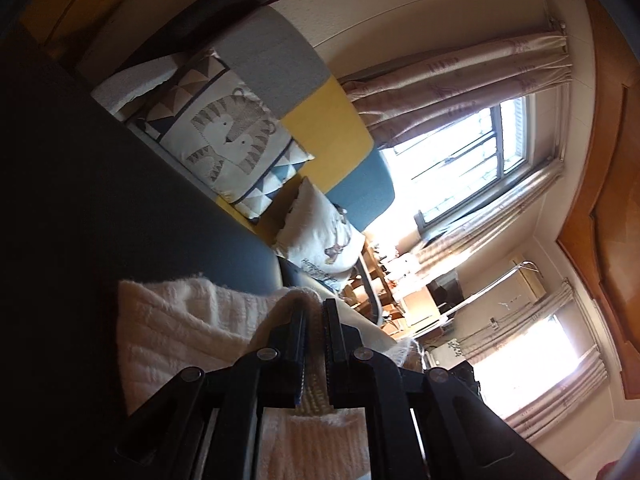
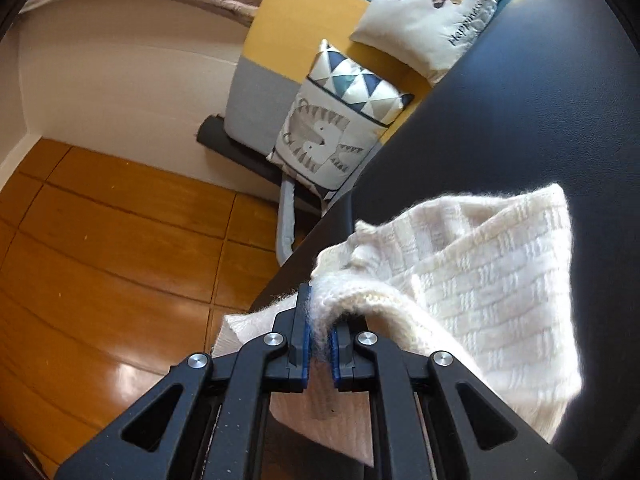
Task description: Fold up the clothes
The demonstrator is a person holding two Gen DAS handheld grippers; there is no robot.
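**Ana:** Sweater [image 2: 472, 280], cream and chunky-knit, is what both views centre on. It lies partly on a dark table [image 2: 520, 100] and partly lifted, with one edge drooping over the table's near side above a glossy wooden floor [image 2: 100, 240].

**Ben:** Where are the grippers?

**Ana:** Each one has a piece of the knit. The right gripper [image 2: 318, 334] has its black jaws drawn nearly together, with a fuzzy ridge of cloth bunched between the blue pads [image 2: 306, 340]. The left gripper [image 1: 314, 320] is likewise pressed almost closed on a thin fold of the same garment, seen in shadow against bright windows.

**Ben:** So the fold is underway?

**Ana:** I judge so: two pinched points on one edge suggest that edge is about to be carried across the body of the garment.

**Ben:** How should that be done well?

**Ana:** Keep both hands level and evenly spaced so the held edge stays taut, lift just enough to clear the table, then lay it down square on the part already resting there. The knit is soft and stretchy, so pulling the hands apart could distort it, and the overhanging part may drag the rest off the table.

**Ben:** Anything else nearby?

**Ana:** Beyond the table, a sofa [image 2: 280, 40] in grey, yellow and blue carries a tiger-print cushion [image 2: 328, 136].
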